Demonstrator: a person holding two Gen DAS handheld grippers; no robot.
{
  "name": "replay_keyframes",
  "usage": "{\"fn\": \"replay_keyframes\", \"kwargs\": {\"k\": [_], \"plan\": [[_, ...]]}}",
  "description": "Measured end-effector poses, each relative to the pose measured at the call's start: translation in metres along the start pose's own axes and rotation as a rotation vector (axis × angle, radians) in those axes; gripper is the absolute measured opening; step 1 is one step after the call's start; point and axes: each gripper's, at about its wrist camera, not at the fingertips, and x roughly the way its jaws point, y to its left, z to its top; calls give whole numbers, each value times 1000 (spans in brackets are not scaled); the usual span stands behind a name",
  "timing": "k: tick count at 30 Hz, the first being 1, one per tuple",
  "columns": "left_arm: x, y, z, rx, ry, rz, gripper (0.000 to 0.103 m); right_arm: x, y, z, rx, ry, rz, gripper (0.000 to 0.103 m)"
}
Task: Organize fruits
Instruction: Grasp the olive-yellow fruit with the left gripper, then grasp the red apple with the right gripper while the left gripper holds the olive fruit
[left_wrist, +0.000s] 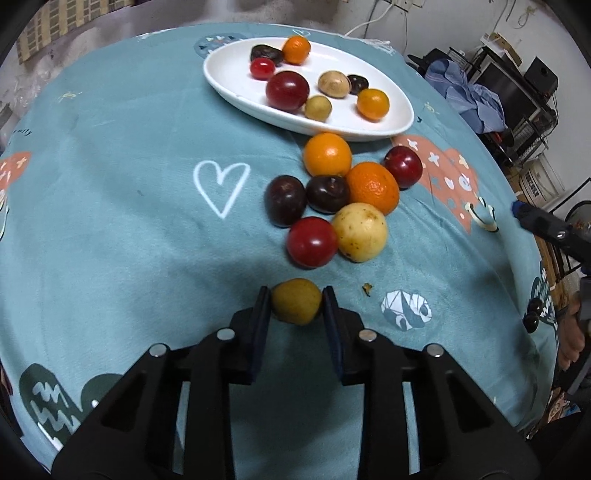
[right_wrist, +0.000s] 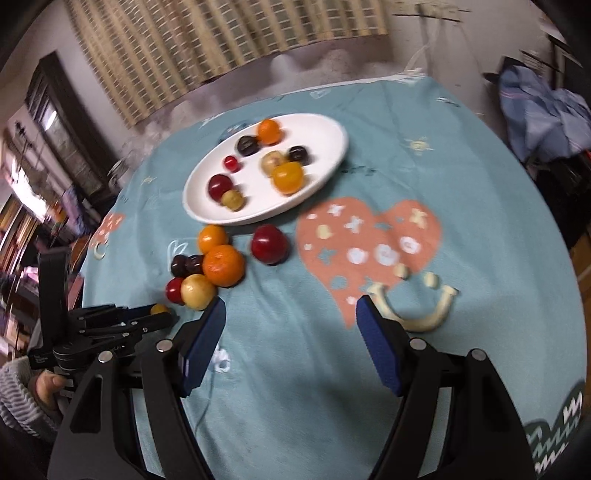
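A round surface (left_wrist: 110, 229) is covered in a teal patterned cloth. On its far side, a white oval plate (left_wrist: 229, 92) holds eight small fruits: two orange, two red, two dark, two tan. Near the plate, seven loose fruits (left_wrist: 327, 199) huddle together: two oranges, two red plums, two dark plums, one pale yellow. The left gripper (left_wrist: 296, 301) has its fingers closed around an eighth, a small yellow fruit (left_wrist: 295, 300). The right gripper (right_wrist: 290, 314) hovers spread wide, holding nothing.
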Motion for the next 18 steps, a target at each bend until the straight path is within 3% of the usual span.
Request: {"fn": "replay_keyframes", "kwargs": {"k": [12,18], "plan": [[-13,6,-2,-22,-8,1,29,74,11,44,-32,94,2,64],[-10,8,-4,-32,4,3,29,98,6,50,-18,132,10,48]]}}
